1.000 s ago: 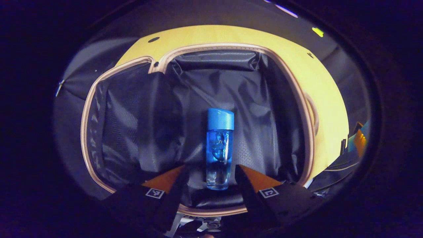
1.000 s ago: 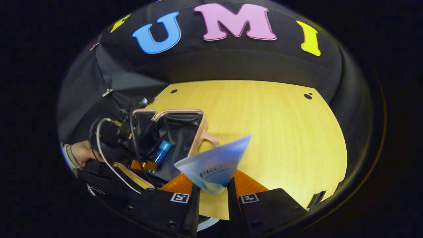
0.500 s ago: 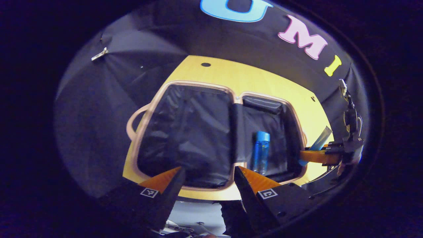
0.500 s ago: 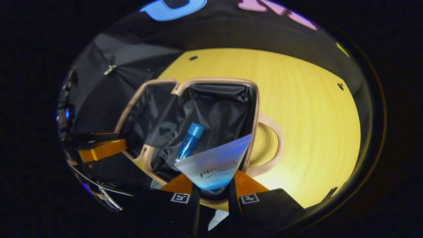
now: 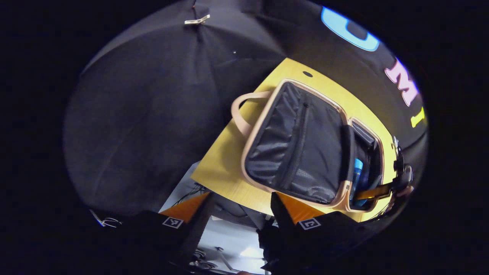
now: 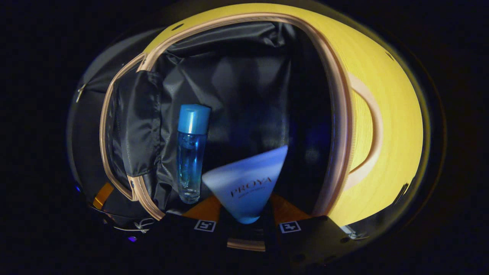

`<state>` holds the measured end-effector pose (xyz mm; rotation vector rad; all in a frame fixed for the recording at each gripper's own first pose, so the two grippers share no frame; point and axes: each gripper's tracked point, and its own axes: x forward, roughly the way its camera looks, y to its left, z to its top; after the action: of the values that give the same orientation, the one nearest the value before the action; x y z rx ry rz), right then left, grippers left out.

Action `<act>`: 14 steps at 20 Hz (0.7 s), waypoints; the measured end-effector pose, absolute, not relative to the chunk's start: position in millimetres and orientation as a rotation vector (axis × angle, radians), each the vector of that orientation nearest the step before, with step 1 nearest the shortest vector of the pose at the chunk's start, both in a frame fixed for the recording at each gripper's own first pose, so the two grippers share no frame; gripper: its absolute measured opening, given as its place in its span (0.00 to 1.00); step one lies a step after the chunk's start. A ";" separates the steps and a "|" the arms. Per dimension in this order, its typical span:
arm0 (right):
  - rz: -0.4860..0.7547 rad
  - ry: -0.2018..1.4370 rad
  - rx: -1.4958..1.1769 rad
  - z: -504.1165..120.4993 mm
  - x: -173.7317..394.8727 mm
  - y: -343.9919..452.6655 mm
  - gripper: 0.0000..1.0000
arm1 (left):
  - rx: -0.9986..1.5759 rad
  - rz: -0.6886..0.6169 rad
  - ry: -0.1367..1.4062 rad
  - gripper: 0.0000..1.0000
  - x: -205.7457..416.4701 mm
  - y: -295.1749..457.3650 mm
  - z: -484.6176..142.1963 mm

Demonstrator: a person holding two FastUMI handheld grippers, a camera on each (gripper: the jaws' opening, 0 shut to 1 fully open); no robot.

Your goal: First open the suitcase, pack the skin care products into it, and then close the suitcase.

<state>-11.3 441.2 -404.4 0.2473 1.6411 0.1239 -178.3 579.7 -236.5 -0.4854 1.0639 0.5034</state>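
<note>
Suitcase (image 6: 244, 49) lies open flat on yellow surface (image 6: 386, 95), dark lining up, both halves spread in left gripper view (image 5: 298, 145). Blue bottle (image 6: 191, 152) lies inside right-hand half, cap away from you. Your right gripper (image 6: 244, 214) grasps pale blue tube (image 6: 246, 183) between fingers, tube over suitcase interior just beside bottle; touching lining or not, hard to tell. Your left gripper (image 5: 238, 208) released, fingers apart, nothing between them, off surface edge near suitcase's other half. Tan handle (image 5: 240, 110) lies on surface.
</note>
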 end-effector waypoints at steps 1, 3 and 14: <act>0.144 1.626 0.278 -402.9 -11.0 445.9 0.49 | -0.494 0.517 1.059 0.93 -175.6 590.5 -236.2; 0.141 1.586 0.393 -375.5 -6.3 465.0 0.65 | -0.527 0.529 1.030 0.93 -162.6 602.6 -238.1; 0.310 0.992 0.204 -243.1 41.5 416.4 0.98 | -0.649 0.645 1.042 0.94 -74.5 699.5 -265.5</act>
<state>41.5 416.4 -243.1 0.2039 0.9921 0.3104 -74.5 699.5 -265.5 -0.6487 1.0418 0.6450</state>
